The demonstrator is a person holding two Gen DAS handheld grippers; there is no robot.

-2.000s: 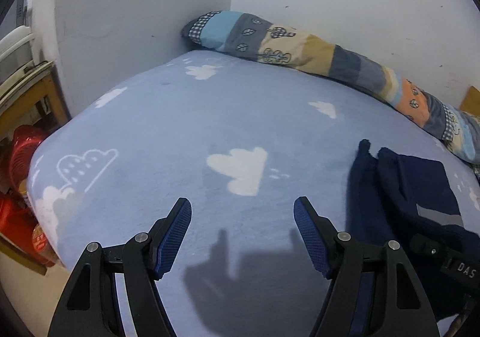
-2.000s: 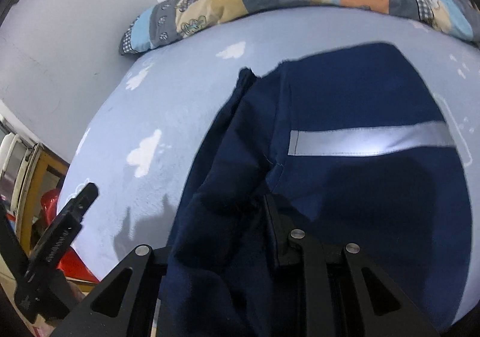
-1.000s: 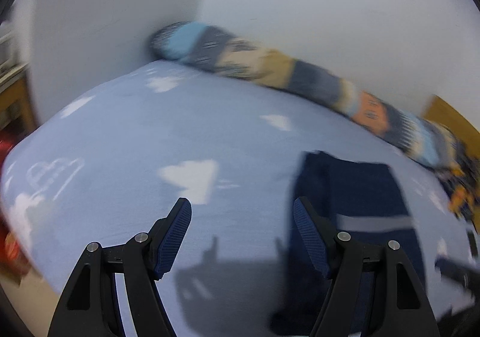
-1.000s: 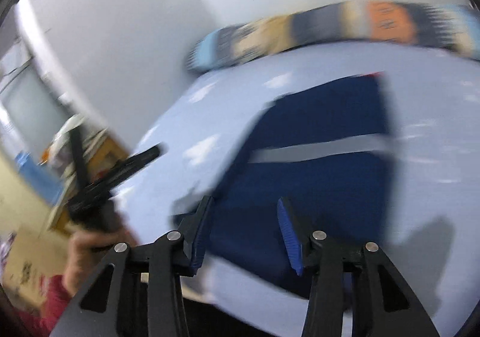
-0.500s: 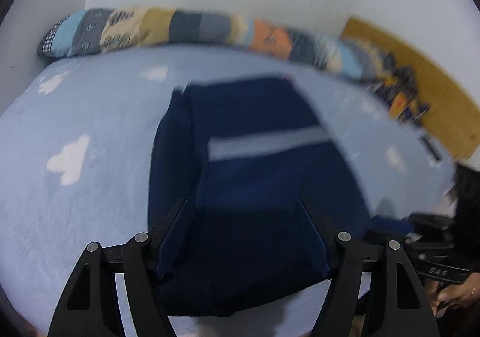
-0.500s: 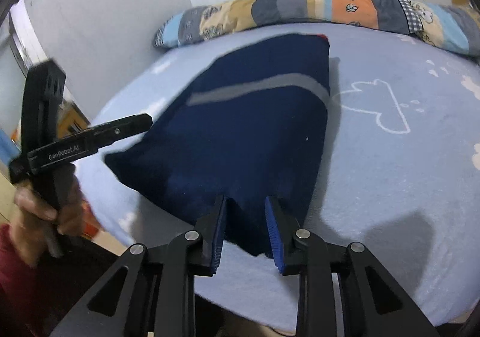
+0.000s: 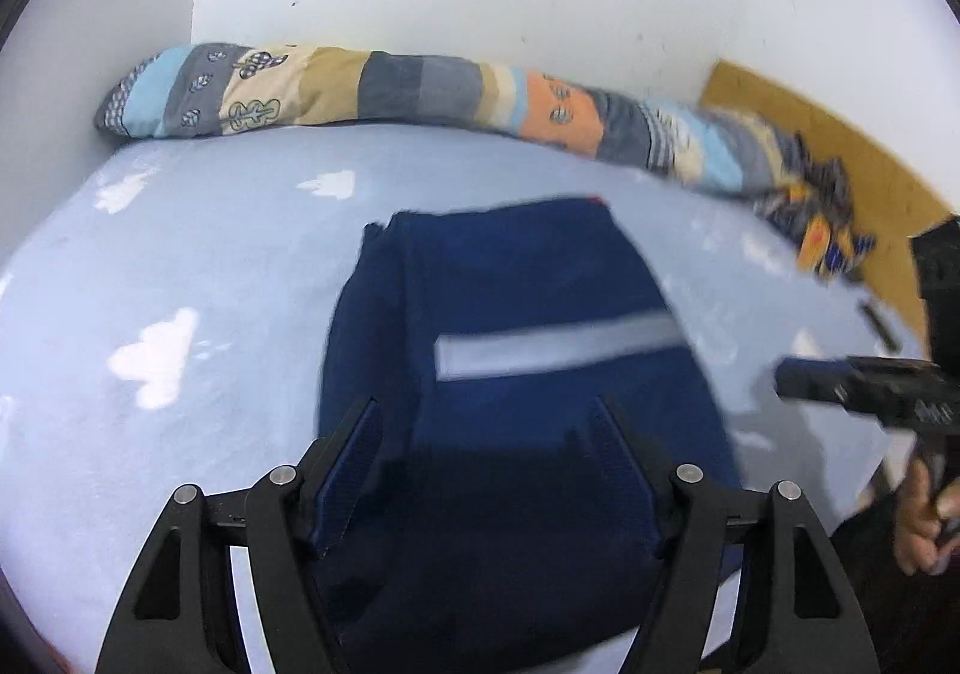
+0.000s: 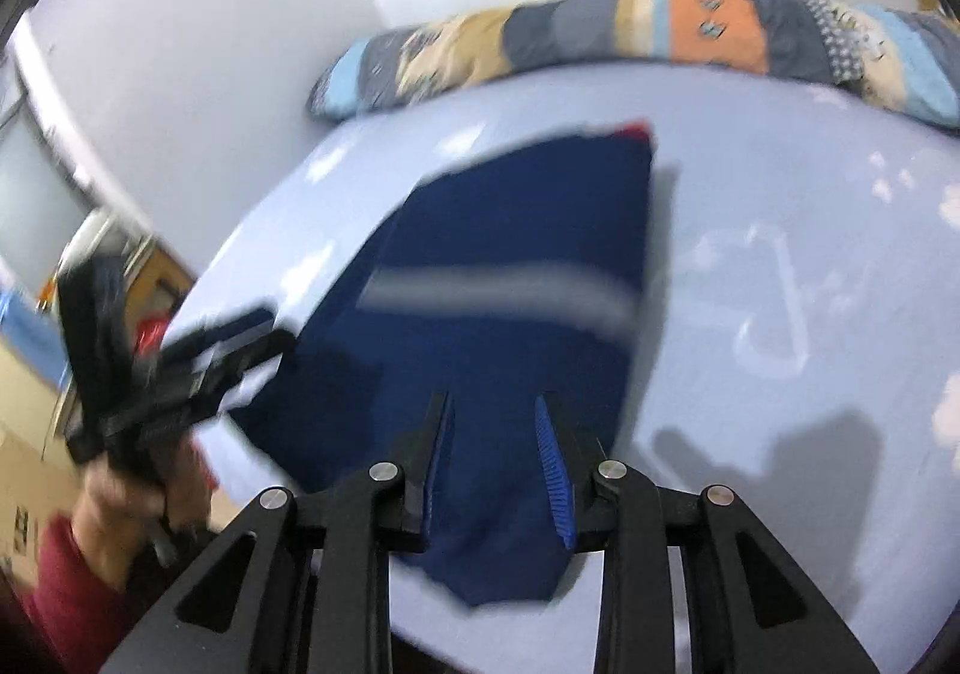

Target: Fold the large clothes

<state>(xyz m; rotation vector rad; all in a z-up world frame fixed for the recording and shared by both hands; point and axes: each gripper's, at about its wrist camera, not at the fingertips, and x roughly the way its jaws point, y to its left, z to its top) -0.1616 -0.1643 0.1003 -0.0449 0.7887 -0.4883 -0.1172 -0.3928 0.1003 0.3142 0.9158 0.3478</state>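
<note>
Navy garment (image 7: 516,314), folded into a long panel with a pale grey stripe (image 7: 552,353) across it, lies flat on the light-blue cloud-print bedsheet (image 7: 198,254). Its long axis runs from the lower centre of both frames up toward the patchwork bolster (image 7: 372,86) along the top.

Left wrist view: the left gripper (image 7: 489,434) sits at lower centre, directly over the near end of the garment. Jaws are spread wide, one blue pad (image 7: 351,470) at the cloth's left edge, the other over its right part; nothing is between them that they grip. It points along the long axis. At the right edge, the right gripper's body and a hand (image 7: 921,524) are visible, off the cloth's right side.

Right wrist view: the right gripper (image 8: 495,434) is at lower centre with jaws at a moderate gap, empty, above the garment's near right corner, which hangs toward the sheet's front edge. The left gripper (image 8: 204,356), blurred, is at left centre, held by a hand (image 8: 129,494) with a red sleeve (image 8: 54,596).

Judgement: both claws are at the near end, about equally close, so the next fold would likely lift that end away toward the bolster. Blur limits certainty on contact with the cloth.
</note>
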